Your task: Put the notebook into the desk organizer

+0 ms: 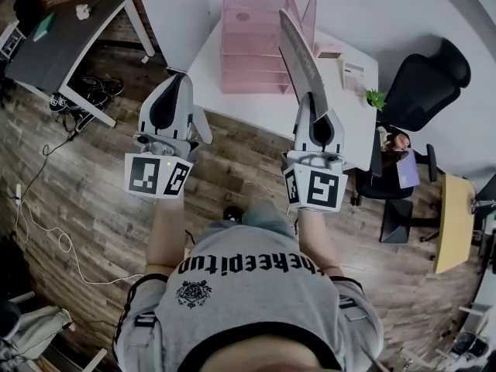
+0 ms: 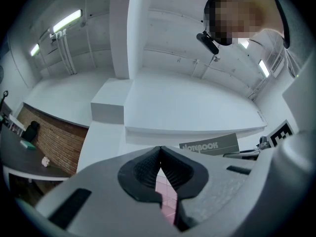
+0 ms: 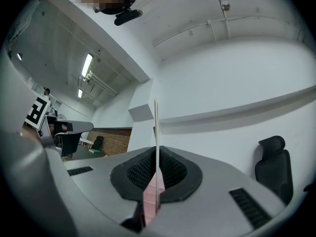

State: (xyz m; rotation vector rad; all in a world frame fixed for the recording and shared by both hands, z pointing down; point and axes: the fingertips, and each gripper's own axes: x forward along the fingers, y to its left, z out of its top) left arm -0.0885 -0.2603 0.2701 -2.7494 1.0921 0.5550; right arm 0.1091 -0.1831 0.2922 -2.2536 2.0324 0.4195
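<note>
Left gripper [image 1: 180, 84]: jaws clenched together with nothing in them. It hangs to the left of the desk organizer [image 1: 249, 45] and nearer me than it.
Desk organizer: pink and see-through, with stacked trays. It stands on the white table [image 1: 256, 111], and its open front seems to face me.
Notebook [image 1: 301, 56]: grey, and clamped at its near end in my right gripper [image 1: 311, 111]. It stands on edge just right of the organizer, and its far end reaches up past the organizer's right wall.
Right gripper: in its own view the pads are pinched on the thin edge of the notebook.
Step in hand: carrying the notebook to the organizer. I judge it is not yet in any tray.
How to do it well: I should roll the notebook flat if it is to go in a tray. Then I line its leading edge with the opening and slide it in square, letting go only once it rests inside.
Spare hand: my left gripper could steady the organizer's left side, as it looks light enough to slide.
Dark desk [image 1: 62, 41]: well to the left of the organizer, out of the way.
In the way: the organizer's right wall, which a tilted corner could catch. Small items [image 1: 353, 74] and a little plant [image 1: 375, 98] sit to its right.
Black chair [image 1: 422, 76]: further right of the organizer, clear of my path.
</note>
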